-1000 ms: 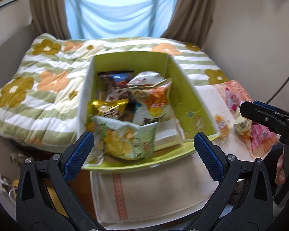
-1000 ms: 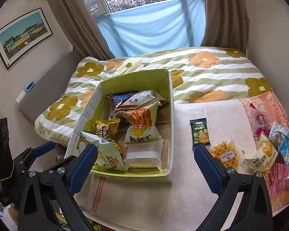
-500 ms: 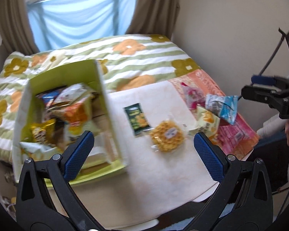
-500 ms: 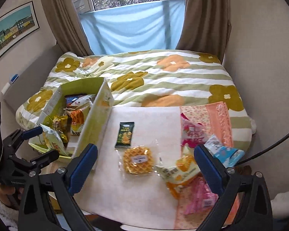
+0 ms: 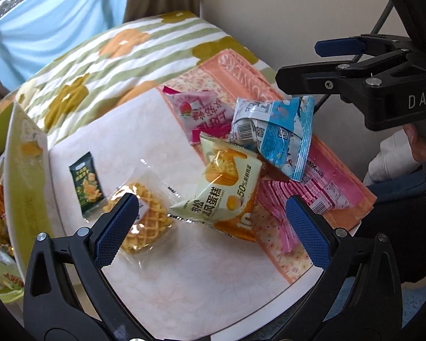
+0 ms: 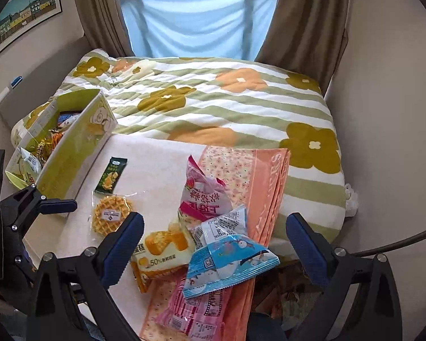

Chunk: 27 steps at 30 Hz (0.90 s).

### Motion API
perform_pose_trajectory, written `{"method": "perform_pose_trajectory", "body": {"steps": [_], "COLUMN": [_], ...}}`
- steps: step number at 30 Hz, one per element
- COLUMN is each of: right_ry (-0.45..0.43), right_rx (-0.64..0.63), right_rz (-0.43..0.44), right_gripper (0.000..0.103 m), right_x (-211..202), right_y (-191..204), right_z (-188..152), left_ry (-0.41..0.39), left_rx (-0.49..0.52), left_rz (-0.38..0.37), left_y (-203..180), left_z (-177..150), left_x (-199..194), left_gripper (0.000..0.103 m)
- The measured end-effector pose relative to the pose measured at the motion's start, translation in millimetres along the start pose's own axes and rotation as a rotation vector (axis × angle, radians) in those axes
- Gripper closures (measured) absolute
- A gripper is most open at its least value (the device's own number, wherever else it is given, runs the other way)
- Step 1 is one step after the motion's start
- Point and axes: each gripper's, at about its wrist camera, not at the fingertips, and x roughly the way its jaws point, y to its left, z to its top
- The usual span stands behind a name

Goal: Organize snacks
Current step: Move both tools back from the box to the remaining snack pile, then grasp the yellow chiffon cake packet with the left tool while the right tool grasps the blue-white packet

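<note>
My left gripper (image 5: 210, 228) is open and empty, above a cream and orange cake pack (image 5: 227, 187) and a clear-wrapped waffle (image 5: 144, 221). My right gripper (image 6: 214, 245) is open and empty, above a blue and white packet (image 6: 227, 261), the cake pack (image 6: 162, 250) and a pink strawberry bag (image 6: 204, 196). A dark green packet (image 6: 110, 176) lies near the green snack box (image 6: 79, 147), which holds several snacks. The blue packet (image 5: 275, 136) and pink bag (image 5: 201, 110) also show in the left wrist view.
The snacks lie on a white cloth (image 6: 150, 156) and a folded pink floral towel (image 6: 264, 176) at the foot of a flowered quilt (image 6: 213, 96). A flat pink pack (image 6: 196, 309) lies under the blue packet. A wall stands at the right.
Both grippers have swung right, away from the green box and over the loose snacks, and come closer to them. Both stay open and empty.
</note>
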Motion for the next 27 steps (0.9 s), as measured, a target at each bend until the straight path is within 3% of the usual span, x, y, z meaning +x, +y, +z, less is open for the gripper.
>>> {"method": "perform_pose_trajectory", "body": {"steps": [6,9,17,20,22,27], "right_ry": [0.079,0.106,0.13,0.141,0.14,0.158], "right_rx": [-0.038,-0.048,-0.121,-0.14,-0.139,-0.146], "right_rz": [-0.006,-0.049,-0.049,-0.04,-0.029,-0.025], "right_gripper": [0.003,0.003,0.003,0.003,0.003,0.003], "right_x": [37.2,50.3,68.7,76.4,81.5,89.1], "right_y": [-8.2,-9.7,-6.3,-4.2,-4.9,-3.9], "right_z": [-12.8,-18.3,-22.7,-21.9,-22.1,-23.5], "left_ry": [0.091,0.111,0.149,0.162,0.178,0.186], "left_rx": [0.026,0.039,0.06,0.059,0.055,0.038], "left_rz": [0.005,0.004,-0.032,-0.044,-0.049,-0.075], "left_y": [-9.8,-8.2,-9.1,-9.7,-8.2,-2.8], "left_z": [5.7,6.0,9.9,10.5,10.7,11.9], "left_x": [43.3,58.6,89.3,97.6,102.2,107.9], "left_gripper": [0.001,0.001,0.001,0.008,0.017,0.023]}}
